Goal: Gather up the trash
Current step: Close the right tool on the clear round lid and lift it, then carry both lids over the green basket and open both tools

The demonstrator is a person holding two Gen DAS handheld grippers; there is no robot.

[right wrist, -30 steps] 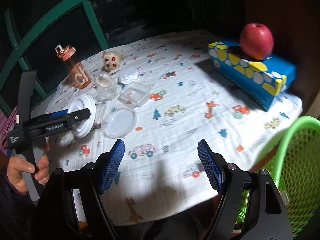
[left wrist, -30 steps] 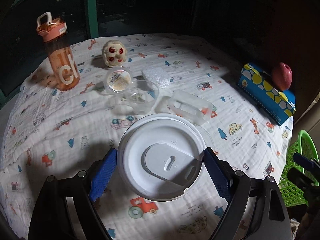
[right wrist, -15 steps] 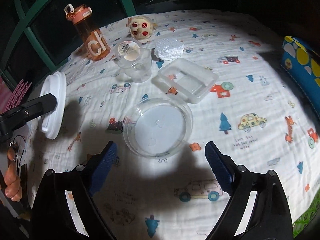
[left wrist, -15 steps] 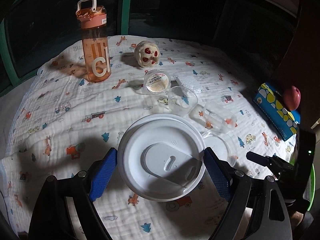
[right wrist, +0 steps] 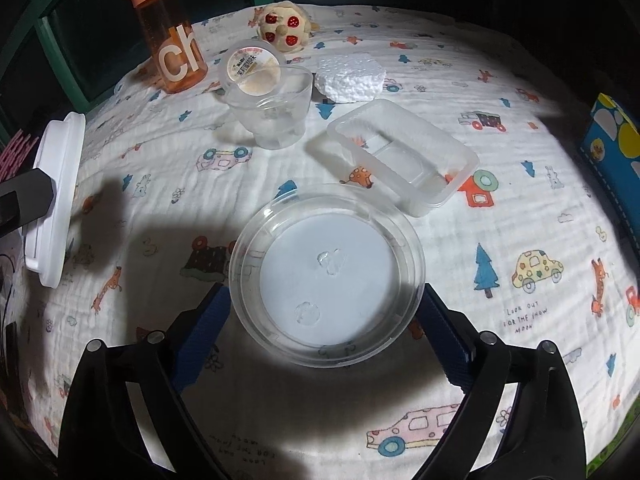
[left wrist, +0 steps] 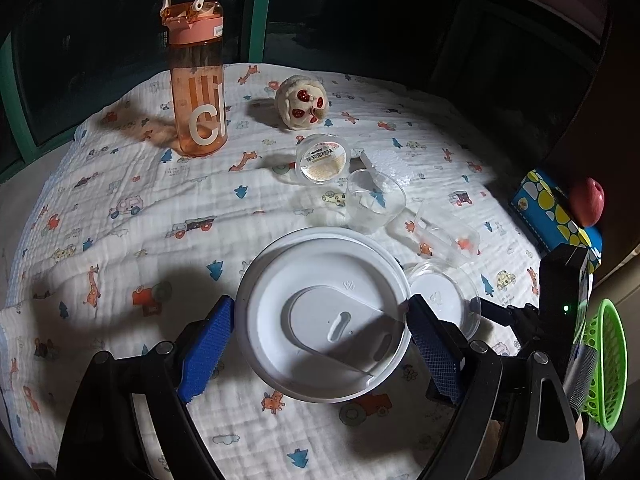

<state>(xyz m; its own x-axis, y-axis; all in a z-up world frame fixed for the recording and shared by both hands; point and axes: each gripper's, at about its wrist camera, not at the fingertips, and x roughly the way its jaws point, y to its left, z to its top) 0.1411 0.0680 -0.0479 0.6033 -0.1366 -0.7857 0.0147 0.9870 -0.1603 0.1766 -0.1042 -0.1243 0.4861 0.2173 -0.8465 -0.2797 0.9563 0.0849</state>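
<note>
White lid [left wrist: 324, 320] between blue pads [left wrist: 204, 346]; clear round dish [right wrist: 326, 274] ahead of the fingers on the white cartoon-print cloth [right wrist: 500, 208]; orange bottle [left wrist: 198, 80] beyond.

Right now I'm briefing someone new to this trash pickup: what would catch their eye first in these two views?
First, the white lid clamped between the left gripper's blue pads, above the cartoon-print cloth. Next, the clear round lid lying on the cloth between the right gripper's open jaws. At the back, the orange bottle stands upright beside a small plush toy.
</note>
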